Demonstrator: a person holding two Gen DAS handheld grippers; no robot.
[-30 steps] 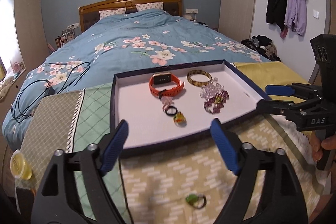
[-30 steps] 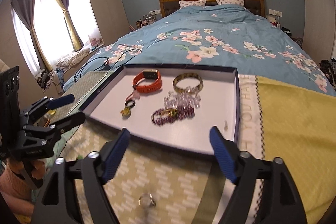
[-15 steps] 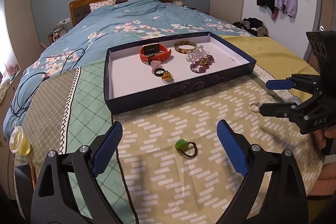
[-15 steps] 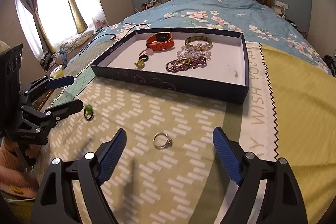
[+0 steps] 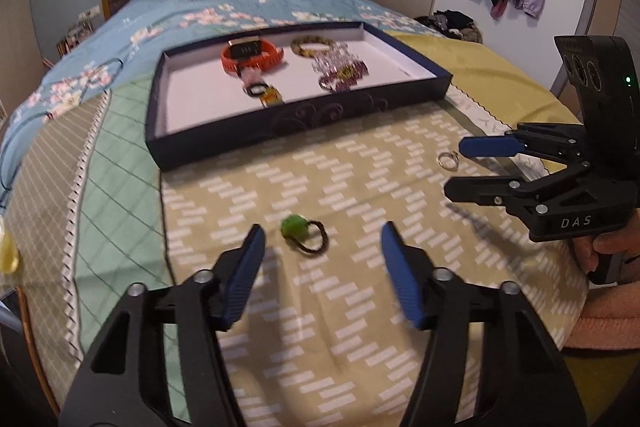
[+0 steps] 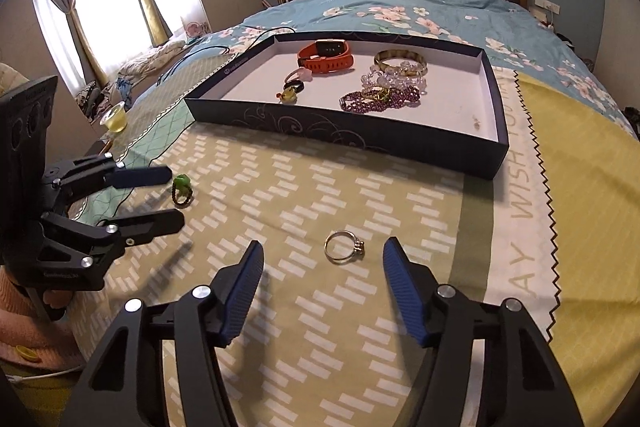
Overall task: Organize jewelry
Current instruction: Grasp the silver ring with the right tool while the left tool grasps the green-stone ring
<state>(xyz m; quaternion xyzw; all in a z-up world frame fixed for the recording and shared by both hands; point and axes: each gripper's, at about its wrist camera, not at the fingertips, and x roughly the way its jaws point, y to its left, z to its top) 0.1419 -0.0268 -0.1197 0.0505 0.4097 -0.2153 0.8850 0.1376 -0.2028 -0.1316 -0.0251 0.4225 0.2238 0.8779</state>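
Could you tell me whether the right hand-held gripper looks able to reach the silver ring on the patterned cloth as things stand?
Probably yes: the silver ring lies flat just ahead of the right hand-held gripper, whose jaws have just been closing, with nothing between.

Tray (image 5: 304, 123) sits far on the blanket (image 5: 360, 307); watch (image 5: 252, 57), bangle (image 5: 314, 45), bead bracelets (image 5: 344, 73) and small rings (image 5: 264, 95) lie in it. Near of the tray, bead ring (image 5: 304, 233) lies left, metal ring (image 6: 344, 247) right, well apart.
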